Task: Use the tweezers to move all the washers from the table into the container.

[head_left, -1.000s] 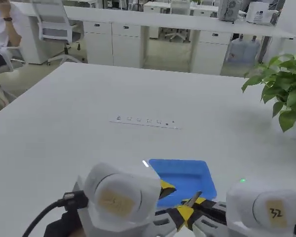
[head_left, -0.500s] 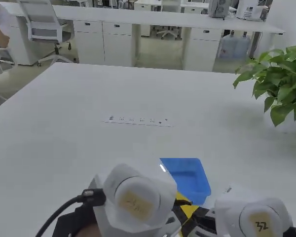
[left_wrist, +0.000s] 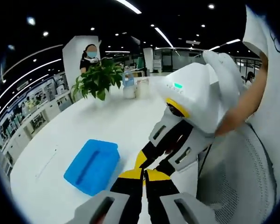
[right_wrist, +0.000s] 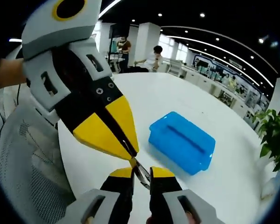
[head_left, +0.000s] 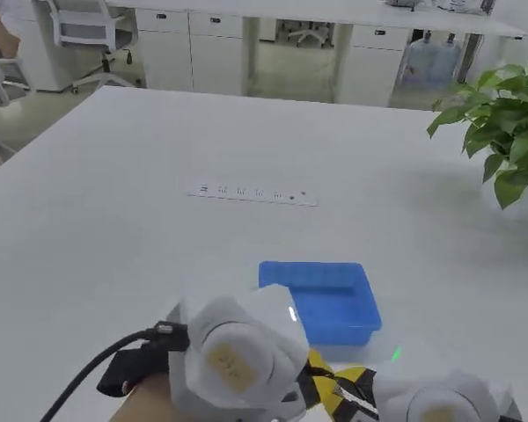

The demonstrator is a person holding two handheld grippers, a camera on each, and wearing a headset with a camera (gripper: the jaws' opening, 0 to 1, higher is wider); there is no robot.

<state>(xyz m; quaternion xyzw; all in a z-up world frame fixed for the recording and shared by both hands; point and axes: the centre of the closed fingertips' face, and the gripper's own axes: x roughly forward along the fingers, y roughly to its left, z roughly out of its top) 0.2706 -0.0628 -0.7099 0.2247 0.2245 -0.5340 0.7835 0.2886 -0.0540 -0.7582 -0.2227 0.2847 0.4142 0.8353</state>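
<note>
- Jaw tips are now sitting just short of the container's near wall in the head view; 1.0 s ago they were overlapping its near rim (the headset camera is shifting too).
- Left gripper: jaws are pressing together, with a thin dark line showing between them. I cannot tell whether the tweezers reach in there.
- Right gripper: jaws are standing narrow, clamping the thin metal tweezers. Its tips are meeting the left gripper's tips nose to nose.
- Container is lying flat on the table, just beyond the grippers, with bare white top running on all four sides.
- Socket strip is lying well beyond the container; the plant is overhanging the right side, well apart.
- Table's near edge is curving close beside the grippers in the right gripper view.
</note>
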